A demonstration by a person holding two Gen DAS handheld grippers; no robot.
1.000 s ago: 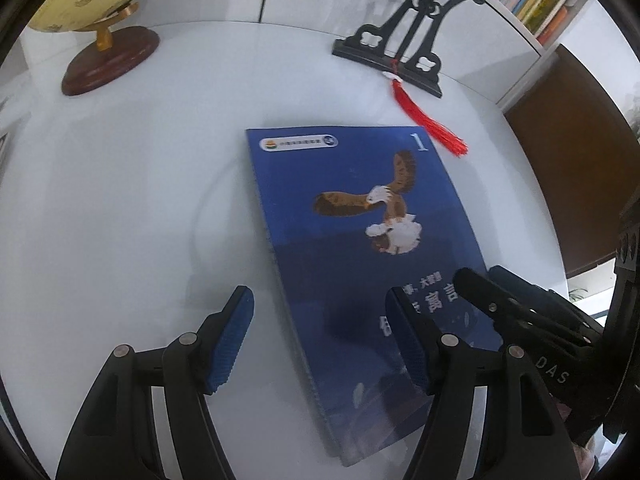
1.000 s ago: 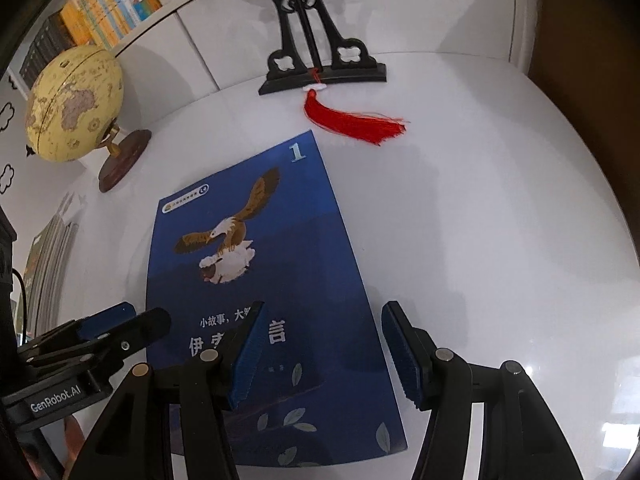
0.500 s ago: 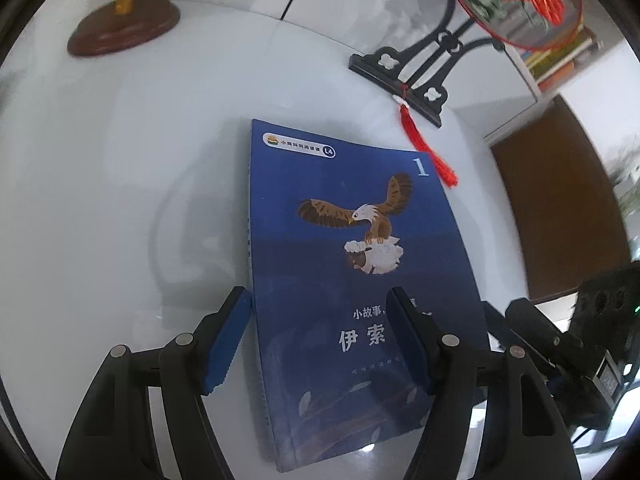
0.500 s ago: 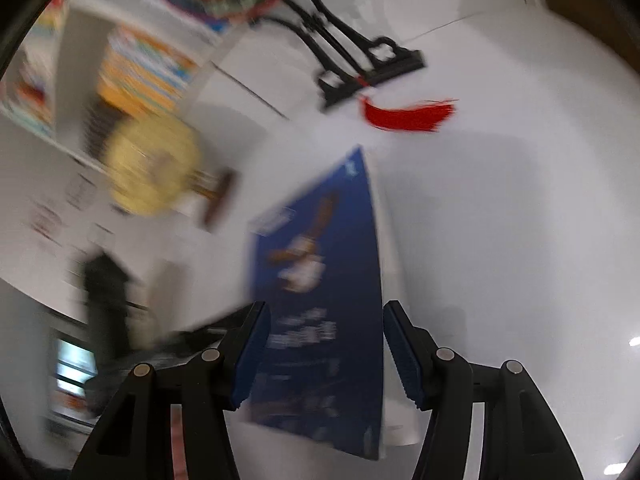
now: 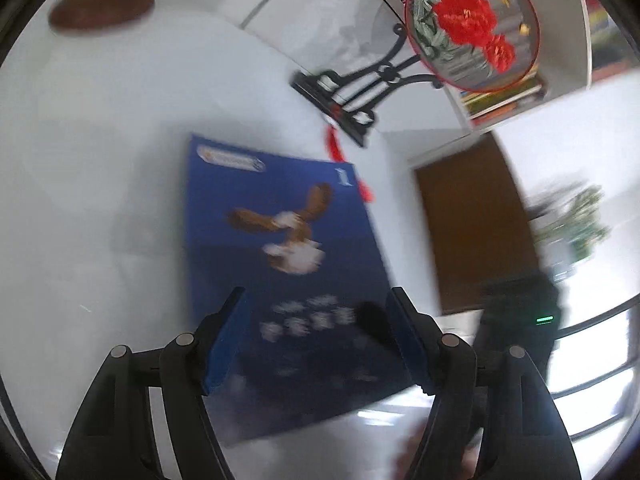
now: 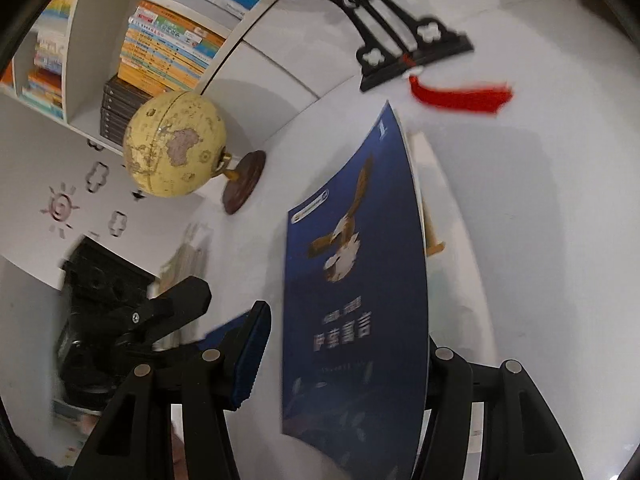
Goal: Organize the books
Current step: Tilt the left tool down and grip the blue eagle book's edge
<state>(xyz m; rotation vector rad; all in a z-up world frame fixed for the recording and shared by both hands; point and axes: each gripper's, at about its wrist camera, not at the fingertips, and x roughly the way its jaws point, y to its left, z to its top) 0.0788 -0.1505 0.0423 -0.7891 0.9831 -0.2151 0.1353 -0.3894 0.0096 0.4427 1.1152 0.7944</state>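
Blue book [image 6: 352, 300] is tilting up off the white table [image 6: 540, 240], cover bowing — thin softcover, light and floppy, glossy so probably slippery; best held near the spine or bottom edge. Right gripper [image 6: 344, 356] is straddling its lower part, fingers spread; one pad is hiding behind the cover, so contact cannot be told. Left gripper [image 5: 316, 340] is hovering with fingers wide apart in front of the same book [image 5: 288, 264], view blurred. Nearby: globe [image 6: 176, 148] to one side, fan stand [image 6: 400, 52] and red tassel [image 6: 460, 94] just beyond the top edge — these are crowding any forward slide. Filled shelf [image 6: 160, 52] behind.
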